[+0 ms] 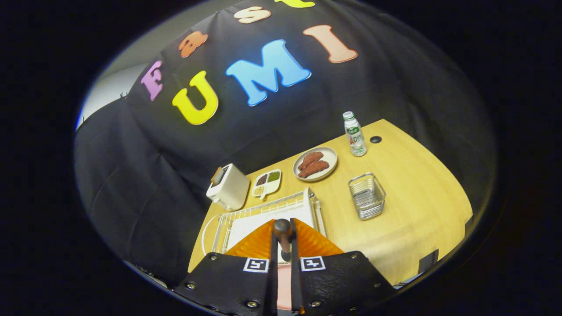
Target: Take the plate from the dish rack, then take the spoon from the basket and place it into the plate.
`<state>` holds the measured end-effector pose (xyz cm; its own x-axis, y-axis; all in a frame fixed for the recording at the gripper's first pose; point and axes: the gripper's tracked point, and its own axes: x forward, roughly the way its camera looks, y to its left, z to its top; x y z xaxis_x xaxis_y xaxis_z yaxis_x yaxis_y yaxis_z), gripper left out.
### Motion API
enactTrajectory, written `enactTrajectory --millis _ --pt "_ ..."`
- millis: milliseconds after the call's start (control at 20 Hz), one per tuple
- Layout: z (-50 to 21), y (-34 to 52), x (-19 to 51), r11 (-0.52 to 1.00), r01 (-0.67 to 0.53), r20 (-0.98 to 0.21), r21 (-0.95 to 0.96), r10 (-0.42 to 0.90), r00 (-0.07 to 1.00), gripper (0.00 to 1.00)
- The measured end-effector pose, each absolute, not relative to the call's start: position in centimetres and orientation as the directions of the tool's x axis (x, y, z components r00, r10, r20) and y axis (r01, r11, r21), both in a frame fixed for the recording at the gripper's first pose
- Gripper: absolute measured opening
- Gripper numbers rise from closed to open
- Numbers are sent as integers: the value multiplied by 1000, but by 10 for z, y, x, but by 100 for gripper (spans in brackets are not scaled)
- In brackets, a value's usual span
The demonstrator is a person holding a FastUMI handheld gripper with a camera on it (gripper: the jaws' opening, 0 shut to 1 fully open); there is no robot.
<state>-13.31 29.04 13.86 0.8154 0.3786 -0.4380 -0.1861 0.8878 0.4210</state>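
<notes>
gripper point(283, 239) clamping spoon point(283, 232) above dish rack point(263, 210)

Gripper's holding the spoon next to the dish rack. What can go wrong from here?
1. The gripper is shut on the spoon by its thin handle alone, so the spoon may pivot or slip on release.
2. The pink surface glimpsed below the spoon, likely the plate, is mostly hidden, so the drop is near blind.
3. The dish rack lies just ahead, and a forward drift could land the spoon there.
</notes>
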Motion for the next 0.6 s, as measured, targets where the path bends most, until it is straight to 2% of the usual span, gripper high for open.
enactTrajectory --millis 250,600 --pt "86 345 -172 900 -262 -504 348 415 757 12" --pt "25 375 -191 921 -328 -560 209 388 732 12"
